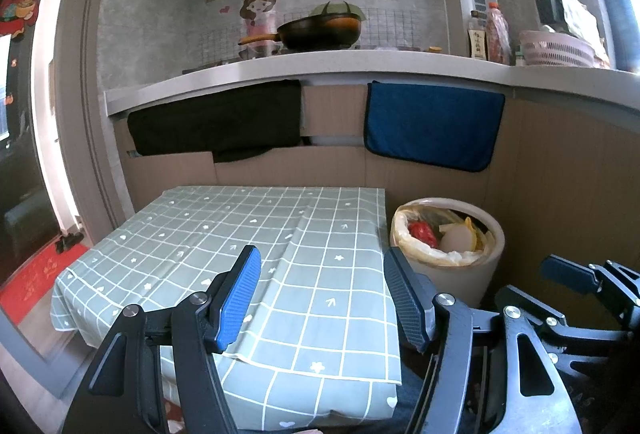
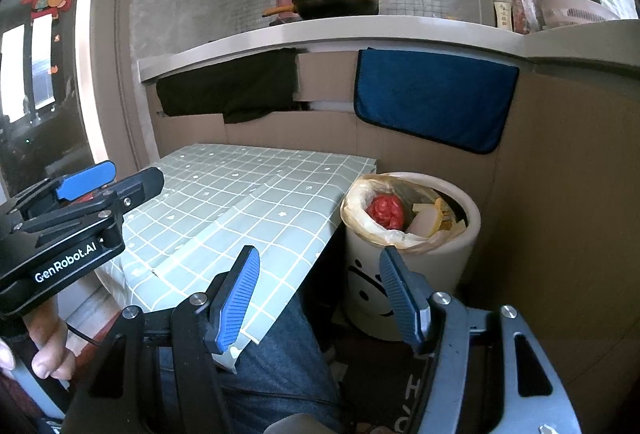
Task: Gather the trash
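A cream trash bin [image 1: 476,270] with a yellowish liner stands on the floor right of the table; it also shows in the right wrist view [image 2: 416,274], with a smiley face on its side. Inside lie a red crumpled bag [image 2: 386,211], a pale round piece [image 1: 456,238] and yellow scraps. My left gripper [image 1: 322,298] is open and empty above the near part of the checked tablecloth [image 1: 240,230]. My right gripper [image 2: 318,298] is open and empty, low between the table edge and the bin. The tablecloth [image 2: 224,198] shows nothing on it.
A kitchen counter [image 1: 360,64] runs behind, with a black pan [image 1: 320,30], bottles [image 1: 496,34] and a pink basket [image 1: 556,48]. A black cloth [image 1: 216,122] and a blue towel [image 1: 432,126] hang from its edge. A red mat [image 1: 36,282] lies at left. Jeans-clad legs [image 2: 272,362] sit under the table.
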